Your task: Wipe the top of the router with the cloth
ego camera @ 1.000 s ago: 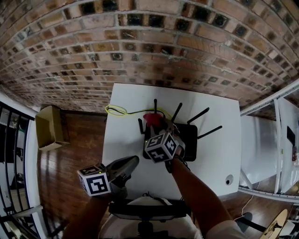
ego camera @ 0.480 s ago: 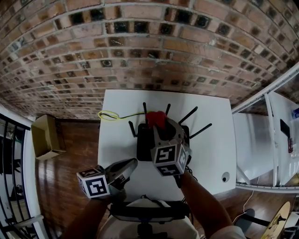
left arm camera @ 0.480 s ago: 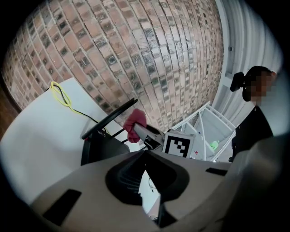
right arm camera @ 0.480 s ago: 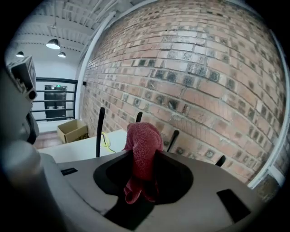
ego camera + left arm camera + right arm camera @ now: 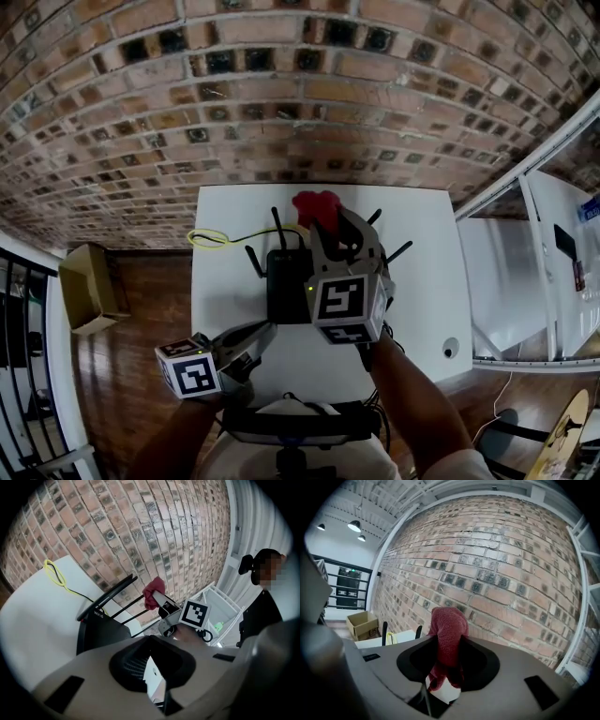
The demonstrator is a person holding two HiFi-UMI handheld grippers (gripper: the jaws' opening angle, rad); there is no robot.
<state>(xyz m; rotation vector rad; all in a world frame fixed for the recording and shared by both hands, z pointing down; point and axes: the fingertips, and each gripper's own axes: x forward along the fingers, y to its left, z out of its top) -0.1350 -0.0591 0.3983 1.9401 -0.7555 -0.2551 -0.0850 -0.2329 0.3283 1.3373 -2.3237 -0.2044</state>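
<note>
Above black router [image 5: 286,281] on white bench [image 5: 422,300], right gripper [image 5: 326,225] is rising clear, still clamping red cloth [image 5: 314,204], which was pressing on router top a second ago. Wipe pass probably ending or resetting. Left gripper [image 5: 261,332] idling closed, empty, near bench front edge.

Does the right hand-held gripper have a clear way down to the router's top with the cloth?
Probably yes. The right hand-held gripper holds the red cloth raised above the router with nothing between; only its upright antennas need avoiding. The left hand-held gripper is off to the side.
</note>
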